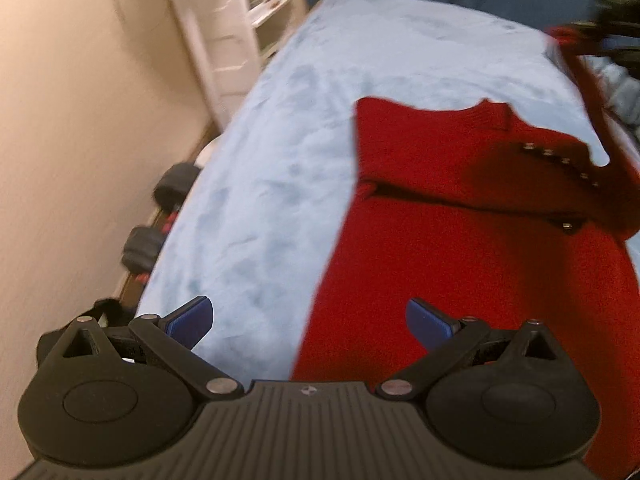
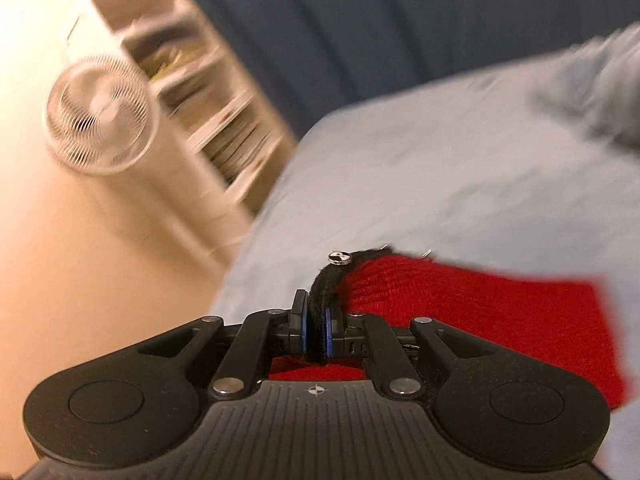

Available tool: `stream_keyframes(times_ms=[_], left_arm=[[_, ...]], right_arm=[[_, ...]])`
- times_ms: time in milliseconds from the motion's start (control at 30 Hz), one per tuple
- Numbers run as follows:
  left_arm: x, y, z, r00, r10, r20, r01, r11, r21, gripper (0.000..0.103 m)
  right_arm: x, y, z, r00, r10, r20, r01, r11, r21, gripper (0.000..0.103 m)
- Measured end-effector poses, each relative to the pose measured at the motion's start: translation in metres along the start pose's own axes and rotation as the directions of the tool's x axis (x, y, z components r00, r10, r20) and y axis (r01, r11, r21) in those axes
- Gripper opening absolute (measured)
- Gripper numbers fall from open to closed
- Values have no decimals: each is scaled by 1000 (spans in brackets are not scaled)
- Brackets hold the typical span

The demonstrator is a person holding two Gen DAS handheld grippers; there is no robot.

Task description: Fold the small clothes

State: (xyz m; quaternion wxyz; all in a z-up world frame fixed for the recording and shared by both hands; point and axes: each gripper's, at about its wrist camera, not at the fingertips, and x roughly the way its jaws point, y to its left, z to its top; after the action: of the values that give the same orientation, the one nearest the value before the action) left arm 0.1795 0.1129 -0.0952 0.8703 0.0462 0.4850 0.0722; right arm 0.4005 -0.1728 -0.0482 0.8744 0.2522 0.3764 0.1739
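Observation:
A red knit garment (image 1: pixel 440 240) with a row of metal snaps lies spread on the light blue bed cover (image 1: pixel 280 160). My left gripper (image 1: pixel 308 316) hangs open above the garment's left edge with nothing between its blue pads. At the top right of the left wrist view, my blurred right gripper (image 1: pixel 612 28) holds up a strip of the garment's edge. In the right wrist view, my right gripper (image 2: pixel 316 332) is shut on the garment's black trim (image 2: pixel 324 288), just below a metal snap (image 2: pixel 340 258). The red knit (image 2: pixel 480 304) trails off to the right over the bed (image 2: pixel 440 180).
A white shelf unit (image 1: pixel 256 12) stands by the wall left of the bed, with a white fan (image 2: pixel 98 116) beside it. Dark dumbbells (image 1: pixel 176 186) lie on the floor along the bed's left side. A blue curtain (image 2: pixel 360 20) hangs behind. Rumpled blue-grey cloth (image 2: pixel 592 92) sits far right.

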Motion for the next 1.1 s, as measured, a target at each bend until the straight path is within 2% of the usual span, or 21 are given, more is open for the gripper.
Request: stream_keyframes(times_ms=[67,133,200,300,367,500,600,700,767,833,933,1000,1100], left_arm=[[1,8,2,1000,15,-2,-15,1000,-6,103],[2,12,4,1000,28,5,-28,1000,4,103],[8,7,5,999,35,4,-35,999,12,103],[23,-9,9,1000,24,-17,-24,999,21,103],[29,-24,12,1000,7,-15,-7,1000,25,103],[37,-57,23,999,-35,-16,36,998,56,103],[44,-78,31,999,-35,-8,36,996,78,103],[52,-88,37,1000,-24,-1,24,996,88,103],[56,-89,42,999,-32,6,31,996,85,103],[62,-86,53,998,-52,34,50,997,66,103],[71,-82,81,993,-53,109,48,998,40,103],[83,-84,101,988,-46,150,42,999,32,103],[117,-93,126,986,-55,156,46,997,60,103]], right_arm=[[27,12,-18,996,16,-87,-15,1000,13,25],[28,2,-36,995,-10,-100,12,1000,17,28],[17,-28,-46,993,-46,-111,52,997,49,37],[-16,-83,-56,986,-146,-86,155,982,111,38],[-42,-114,-61,971,-233,-47,237,963,126,40],[-86,-166,-74,918,-394,37,387,914,121,40],[-99,-192,-79,857,-508,86,501,861,89,40],[-103,-206,-92,809,-576,115,573,817,58,40],[-103,-214,-98,793,-597,122,596,801,48,40],[-97,-218,-97,793,-597,117,598,801,38,40],[-88,-216,-89,812,-569,126,572,820,15,40],[-73,-212,-83,831,-541,132,547,837,-8,40],[-45,-203,-78,864,-491,111,499,865,-56,40]])
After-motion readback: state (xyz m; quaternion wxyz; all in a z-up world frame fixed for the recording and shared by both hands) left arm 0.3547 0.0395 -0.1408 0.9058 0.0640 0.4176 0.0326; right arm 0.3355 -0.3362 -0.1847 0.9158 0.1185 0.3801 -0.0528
